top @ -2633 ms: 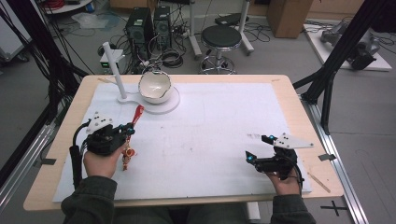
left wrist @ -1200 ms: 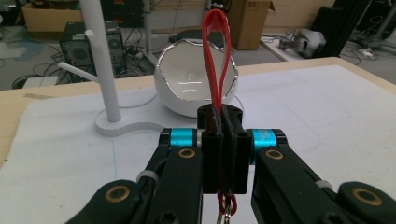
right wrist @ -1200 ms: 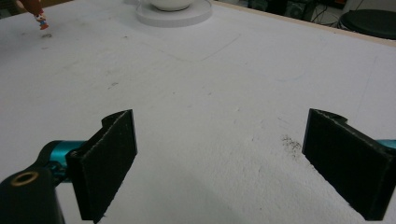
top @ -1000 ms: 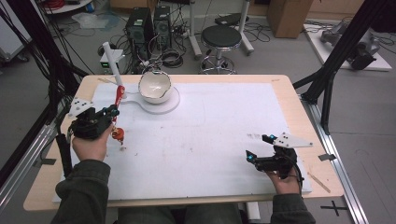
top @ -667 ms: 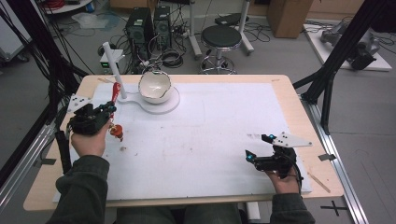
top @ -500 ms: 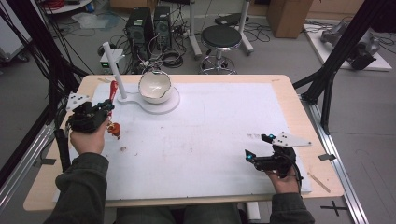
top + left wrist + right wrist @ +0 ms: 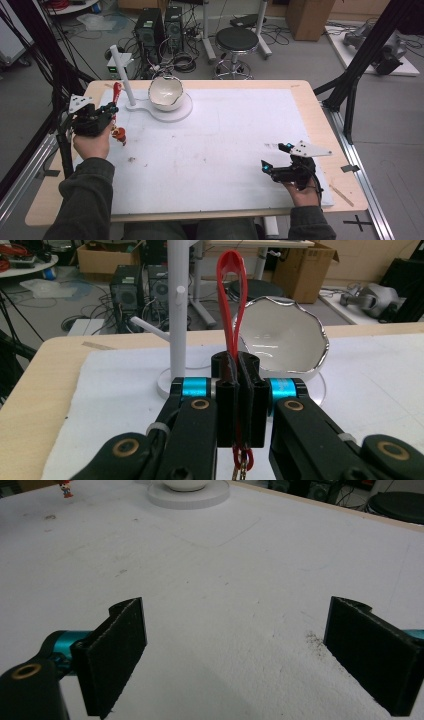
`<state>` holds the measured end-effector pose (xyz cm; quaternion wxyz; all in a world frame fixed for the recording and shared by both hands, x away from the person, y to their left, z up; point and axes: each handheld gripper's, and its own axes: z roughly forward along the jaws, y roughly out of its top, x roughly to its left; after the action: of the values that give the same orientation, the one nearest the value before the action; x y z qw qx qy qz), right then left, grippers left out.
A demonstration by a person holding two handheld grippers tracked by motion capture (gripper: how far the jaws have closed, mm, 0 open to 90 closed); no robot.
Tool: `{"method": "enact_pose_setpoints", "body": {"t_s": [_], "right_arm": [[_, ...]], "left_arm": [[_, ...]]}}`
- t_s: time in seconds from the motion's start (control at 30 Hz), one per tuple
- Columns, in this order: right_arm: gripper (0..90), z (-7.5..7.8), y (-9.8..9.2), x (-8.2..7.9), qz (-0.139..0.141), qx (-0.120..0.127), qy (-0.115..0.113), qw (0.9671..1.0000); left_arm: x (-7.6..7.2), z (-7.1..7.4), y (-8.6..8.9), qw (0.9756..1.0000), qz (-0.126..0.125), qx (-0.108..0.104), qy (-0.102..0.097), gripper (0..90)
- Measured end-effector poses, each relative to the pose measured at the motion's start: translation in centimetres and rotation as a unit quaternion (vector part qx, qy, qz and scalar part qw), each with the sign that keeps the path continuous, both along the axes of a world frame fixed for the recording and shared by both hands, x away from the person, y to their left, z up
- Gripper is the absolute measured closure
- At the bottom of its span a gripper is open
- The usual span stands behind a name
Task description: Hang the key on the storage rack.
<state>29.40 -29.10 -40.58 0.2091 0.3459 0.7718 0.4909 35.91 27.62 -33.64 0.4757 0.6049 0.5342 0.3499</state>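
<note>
— White matting [image 7: 225,150] is covering the table; what are you holding?
— My left gripper [image 7: 239,390] is clamping a red strap [image 7: 233,300] between its jaws; the loop is rising upright past the tips toward the white stand [image 7: 179,315], and a small figure [image 7: 120,135] is dangling below.
— And the right gripper [image 7: 240,650]?
— Its jaws are standing wide apart, holding nothing.

The little toy [image 7: 119,134] hanging under the left tool [image 7: 111,108] is too small to make out. In the left gripper view, its chain [image 7: 241,467] runs off the bottom edge.
</note>
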Motion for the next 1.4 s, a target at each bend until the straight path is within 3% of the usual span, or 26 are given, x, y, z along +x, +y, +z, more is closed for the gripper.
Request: {"method": "enact_pose_setpoints", "body": {"t_s": [0.43, 1.4], "right_arm": [[9.1, -0.1, 0.0, 0.1, -0.001, -0.001, 0.001, 1.0000], [9.1, -0.1, 0.0, 0.1, -0.002, -0.001, 0.004, 1.0000]], "left_arm": [[1.9, 0.3, 1.4, 0.9997, 0.016, 0.012, 0.010, 86.5], [4.6, -0.4, 1.1, 0.9991, 0.022, 0.016, 0.032, 86.5]]}}
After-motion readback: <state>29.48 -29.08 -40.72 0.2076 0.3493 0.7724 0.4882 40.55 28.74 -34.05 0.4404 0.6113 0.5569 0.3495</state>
